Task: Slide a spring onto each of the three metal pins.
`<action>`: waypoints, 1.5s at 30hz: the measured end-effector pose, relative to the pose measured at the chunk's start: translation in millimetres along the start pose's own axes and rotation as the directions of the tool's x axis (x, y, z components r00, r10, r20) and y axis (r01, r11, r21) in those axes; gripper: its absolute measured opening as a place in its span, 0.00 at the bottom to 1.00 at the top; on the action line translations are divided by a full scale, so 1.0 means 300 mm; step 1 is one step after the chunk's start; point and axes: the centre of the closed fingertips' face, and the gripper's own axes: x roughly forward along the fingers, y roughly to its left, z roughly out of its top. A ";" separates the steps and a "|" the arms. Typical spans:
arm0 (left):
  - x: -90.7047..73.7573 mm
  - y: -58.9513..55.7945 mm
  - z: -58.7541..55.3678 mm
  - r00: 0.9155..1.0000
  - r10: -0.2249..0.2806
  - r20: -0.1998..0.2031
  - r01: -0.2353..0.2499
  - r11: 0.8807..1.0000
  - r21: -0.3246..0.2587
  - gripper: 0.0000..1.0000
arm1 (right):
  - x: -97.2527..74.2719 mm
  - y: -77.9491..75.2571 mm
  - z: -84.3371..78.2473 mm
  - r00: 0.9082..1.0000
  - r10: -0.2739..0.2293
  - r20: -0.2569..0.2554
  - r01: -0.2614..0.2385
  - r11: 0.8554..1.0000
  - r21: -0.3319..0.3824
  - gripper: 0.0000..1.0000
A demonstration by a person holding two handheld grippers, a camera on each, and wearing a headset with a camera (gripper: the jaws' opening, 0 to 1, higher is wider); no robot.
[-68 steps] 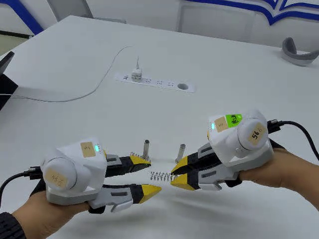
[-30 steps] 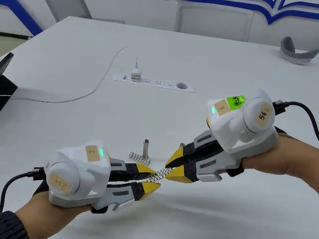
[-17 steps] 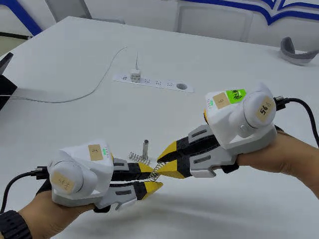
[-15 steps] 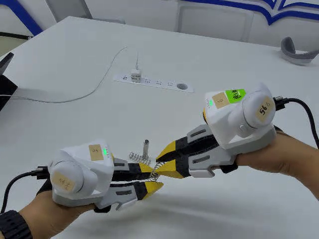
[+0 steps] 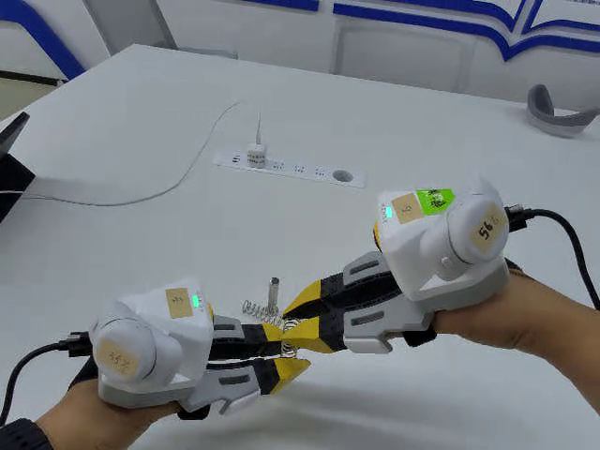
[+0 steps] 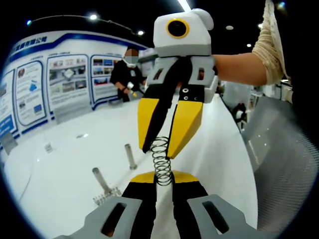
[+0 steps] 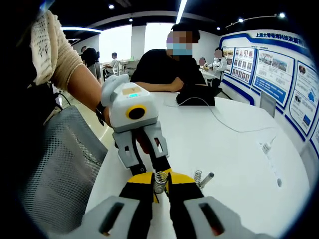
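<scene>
Spring [image 6: 160, 162], flat on the table [image 5: 141, 141] two seconds ago, now rides clear of it, pinched at one end by my right tongs [image 5: 292, 328] and at the other by my left tongs [image 5: 278, 349], near a bare pin [image 5: 274, 291], so threading looks next.

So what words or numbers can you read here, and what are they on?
"56" or "95", unclear which: round sticker on the right tongs.
"352", roughly: round tag on the left tongs.
Too small or blurred to read: green sticker, tan labels, wall posters.
</scene>
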 end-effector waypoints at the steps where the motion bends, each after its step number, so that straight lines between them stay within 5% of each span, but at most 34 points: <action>1: 0.000 0.000 0.001 1.000 0.000 0.001 0.000 1.000 -0.003 0.11 | 0.001 -0.001 -0.003 1.000 -0.002 -0.003 0.002 1.000 0.000 0.13; 33: -0.007 0.019 0.008 1.000 0.022 0.009 -0.022 1.000 0.020 0.12 | 0.007 -0.017 0.003 0.997 -0.045 0.060 0.039 0.995 0.091 0.11; 45: -0.020 0.037 0.001 0.999 0.046 0.004 -0.046 0.999 0.014 0.27 | -0.015 -0.042 -0.004 0.995 -0.080 0.064 0.073 0.992 0.105 0.11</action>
